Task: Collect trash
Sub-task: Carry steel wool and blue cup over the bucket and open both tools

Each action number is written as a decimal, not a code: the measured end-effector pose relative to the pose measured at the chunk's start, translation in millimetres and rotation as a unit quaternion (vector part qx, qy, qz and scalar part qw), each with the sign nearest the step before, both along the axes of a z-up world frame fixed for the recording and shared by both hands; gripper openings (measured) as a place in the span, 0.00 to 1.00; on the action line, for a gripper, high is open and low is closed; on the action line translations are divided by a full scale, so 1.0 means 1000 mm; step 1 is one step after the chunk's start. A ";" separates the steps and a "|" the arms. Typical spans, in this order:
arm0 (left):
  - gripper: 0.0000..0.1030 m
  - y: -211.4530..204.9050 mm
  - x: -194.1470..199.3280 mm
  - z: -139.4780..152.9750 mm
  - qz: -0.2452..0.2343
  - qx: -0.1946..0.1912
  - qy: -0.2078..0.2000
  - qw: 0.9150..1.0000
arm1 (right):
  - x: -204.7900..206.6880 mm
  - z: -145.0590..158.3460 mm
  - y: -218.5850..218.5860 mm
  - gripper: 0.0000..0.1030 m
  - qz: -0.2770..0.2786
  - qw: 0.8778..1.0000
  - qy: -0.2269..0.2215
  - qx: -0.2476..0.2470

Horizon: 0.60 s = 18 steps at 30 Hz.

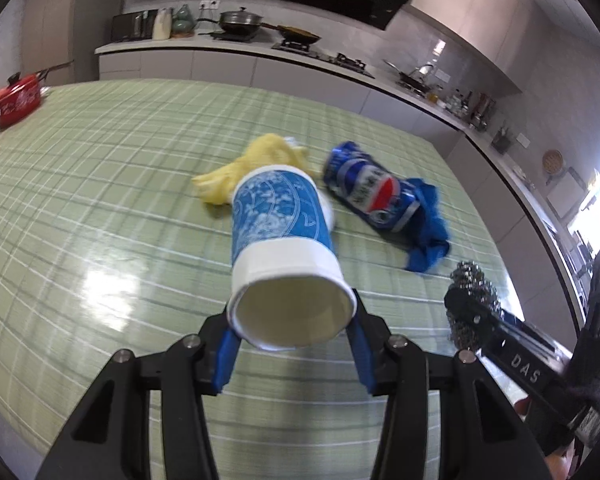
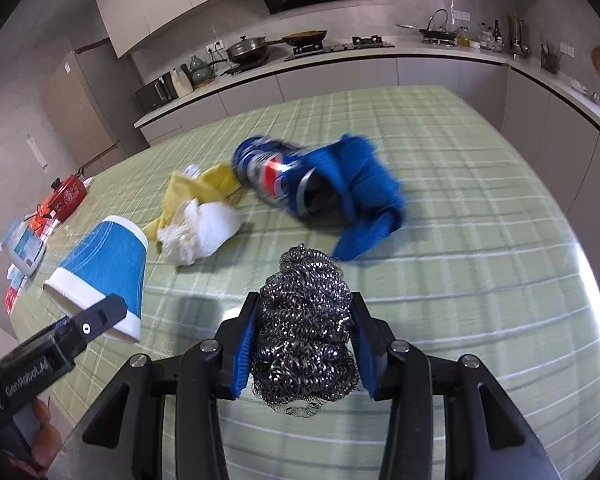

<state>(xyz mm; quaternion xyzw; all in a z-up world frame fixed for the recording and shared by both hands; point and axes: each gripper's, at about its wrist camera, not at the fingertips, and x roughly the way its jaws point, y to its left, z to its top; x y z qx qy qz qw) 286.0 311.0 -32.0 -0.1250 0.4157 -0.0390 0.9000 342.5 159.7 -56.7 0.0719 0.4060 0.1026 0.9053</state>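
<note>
My left gripper (image 1: 292, 324) is shut on a blue-and-white paper cup (image 1: 278, 240), held above the table with its open mouth toward the camera; the cup also shows in the right wrist view (image 2: 104, 268). My right gripper (image 2: 304, 320) is shut on a steel wool scrubber (image 2: 306, 328), also seen in the left wrist view (image 1: 474, 292). On the green checked table (image 2: 460, 240) lie a crushed Pepsi can (image 2: 276, 176), a blue cloth (image 2: 368, 184), a yellow cloth (image 2: 204, 184) and a crumpled white tissue (image 2: 204, 232).
A red pot (image 1: 18, 100) stands at the table's far left edge. A small white device (image 2: 24, 248) and boxes lie at the left edge in the right wrist view. Kitchen counters with pans (image 2: 248, 50) run behind the table.
</note>
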 end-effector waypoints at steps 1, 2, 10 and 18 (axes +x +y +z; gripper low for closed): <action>0.48 -0.010 -0.001 0.002 -0.010 0.004 -0.002 1.000 | -0.001 0.002 -0.006 0.44 -0.004 1.000 -0.003 0.000; 0.48 -0.018 -0.002 0.002 -0.017 0.007 -0.002 1.000 | -0.003 0.004 -0.013 0.44 -0.011 1.000 -0.005 0.001; 0.48 -0.077 -0.015 0.002 -0.111 -0.008 -0.010 0.994 | -0.043 0.008 -0.073 0.44 -0.091 0.996 -0.001 -0.008; 0.48 -0.143 -0.030 0.011 -0.170 -0.007 -0.013 0.985 | -0.078 0.018 -0.141 0.44 -0.148 0.989 -0.004 -0.010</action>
